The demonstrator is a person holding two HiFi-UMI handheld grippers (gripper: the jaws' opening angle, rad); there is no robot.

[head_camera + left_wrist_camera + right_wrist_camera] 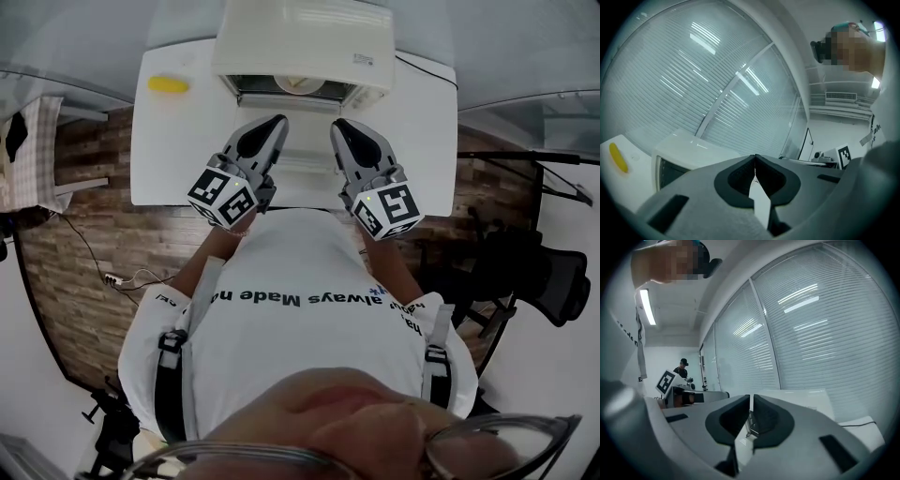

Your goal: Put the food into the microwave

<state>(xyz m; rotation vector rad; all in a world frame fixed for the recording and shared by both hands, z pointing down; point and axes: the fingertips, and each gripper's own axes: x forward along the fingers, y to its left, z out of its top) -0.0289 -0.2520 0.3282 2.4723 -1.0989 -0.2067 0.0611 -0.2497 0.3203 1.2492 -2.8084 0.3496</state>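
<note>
Two tools hovered side by side over the near middle of the bench [178, 159], the left hand-held gripper [277, 122] and the right hand-held gripper [339, 125], each with jaws together on nothing and bare bench on both sides. The yellow food [169, 84] lay at the far left corner, well apart from the microwave [300, 37] at far centre. A pale plate [302, 85] showed inside the microwave's cavity.

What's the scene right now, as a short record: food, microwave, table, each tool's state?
food: yellow item, lying on the table, left of the microwave, apart from both tools
microwave: white, centre of the table's far side; door state unclear
table: white
left tool: jaws together, empty, raised in front of the microwave
right tool: jaws together, empty, beside the left tool
task: food not yet picked up
</note>
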